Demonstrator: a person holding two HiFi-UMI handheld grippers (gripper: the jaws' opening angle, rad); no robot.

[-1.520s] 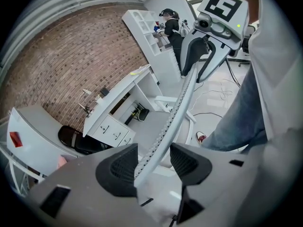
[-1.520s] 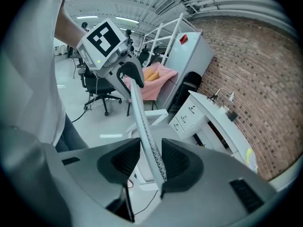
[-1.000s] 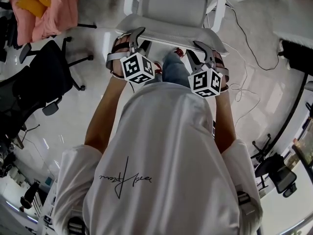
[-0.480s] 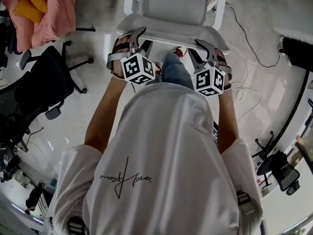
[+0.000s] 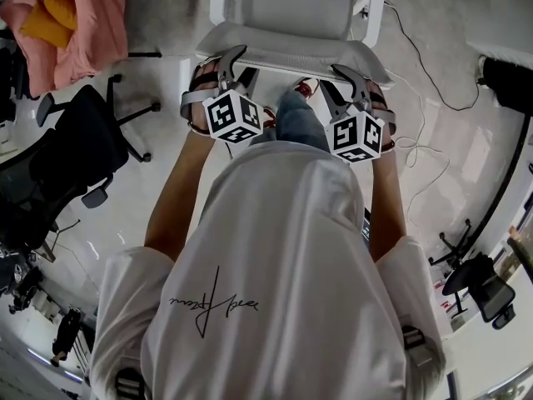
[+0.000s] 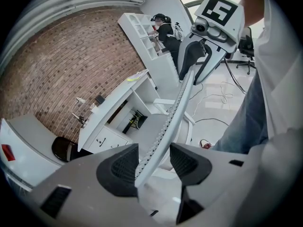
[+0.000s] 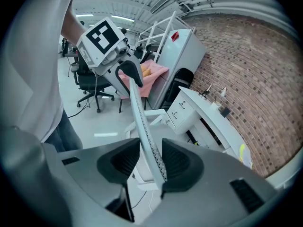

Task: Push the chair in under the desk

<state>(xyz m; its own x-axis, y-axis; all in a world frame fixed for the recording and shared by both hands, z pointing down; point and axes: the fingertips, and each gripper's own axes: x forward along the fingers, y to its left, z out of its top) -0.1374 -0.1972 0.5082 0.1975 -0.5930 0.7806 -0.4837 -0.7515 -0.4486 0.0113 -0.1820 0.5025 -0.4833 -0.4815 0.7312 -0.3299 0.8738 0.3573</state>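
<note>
**Both claws straddle the chair's back rim; desk straight ahead**

Head view: you stand behind the white chair [image 5: 287, 11], your legs close against its back. Your left gripper [image 5: 218, 63] and right gripper [image 5: 356, 80] sit on the top rim of the backrest, one near each end. To the left, a strip of bare floor [image 5: 166, 182] separates the chair from a black office chair [image 5: 75, 140]. To the right, a cable [image 5: 420, 65] loops across the floor close to the chair's side.

Left gripper view: the jaws stand spread with the thin backrest rim [image 6: 177, 108] running up between them. It lies against the left pad [image 6: 120, 167] and leaves a gap at the other. Beyond the seat is the white desk [image 6: 116, 100], set along a brick wall [image 6: 61, 65], with its open bay facing the chair.

Right gripper view: these jaws are also spread, and the rim passes between them, nearer the right pad [image 7: 177, 162], with no firm pinch. The desk edge runs off to the right, and open floor lies to the left.
</note>
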